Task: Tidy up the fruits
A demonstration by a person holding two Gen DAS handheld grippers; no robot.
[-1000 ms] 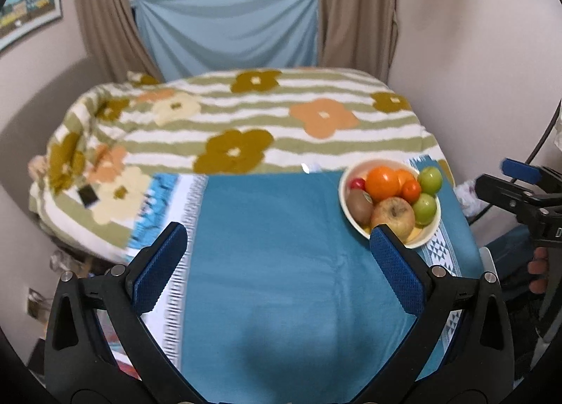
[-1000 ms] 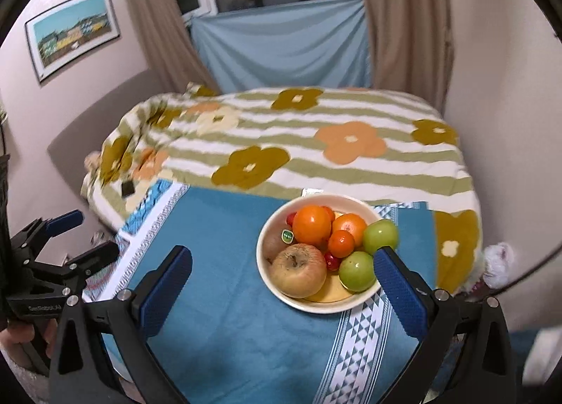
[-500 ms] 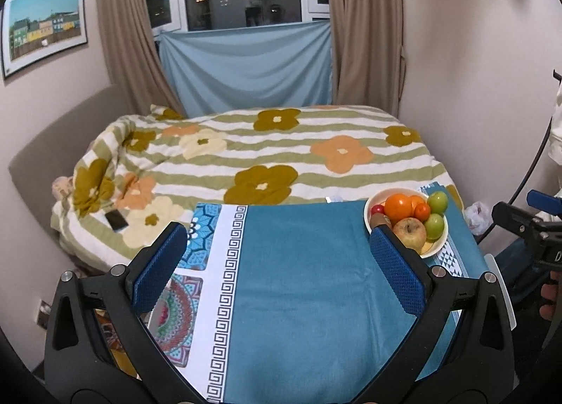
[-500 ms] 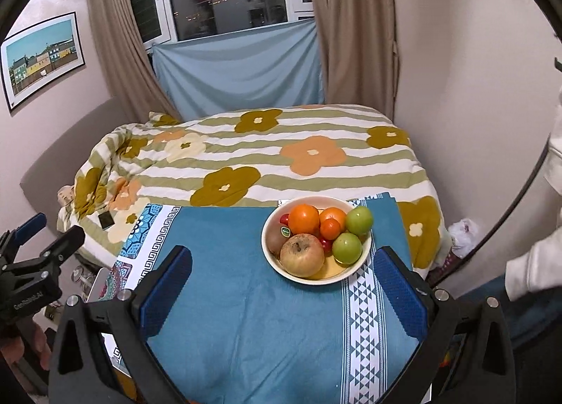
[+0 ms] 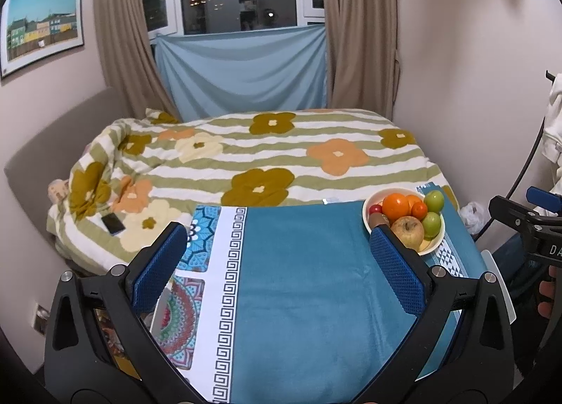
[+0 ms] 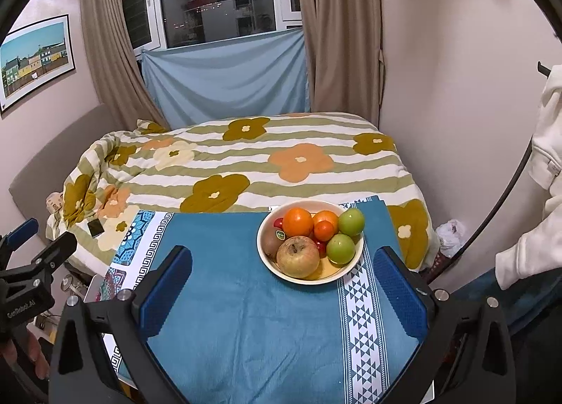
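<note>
Now both grippers sit higher and farther back from the table than 1.0 s ago; more window and wall show in each view. Left gripper: jaws spread wide, nothing between them, hovering over the teal cloth. Right gripper: jaws likewise wide apart and empty, above the same cloth. The cream bowl rests on the far right part of the cloth, beside the patterned white band. It looks smaller in frame than before but has not shifted on the cloth. Contents unchanged: 1 brownish apple at front, 2 green apples at right, 1 large orange behind, smaller orange and red fruits between, 1 kiwi at left. Behind the table lies a flowered bedspread.
</note>
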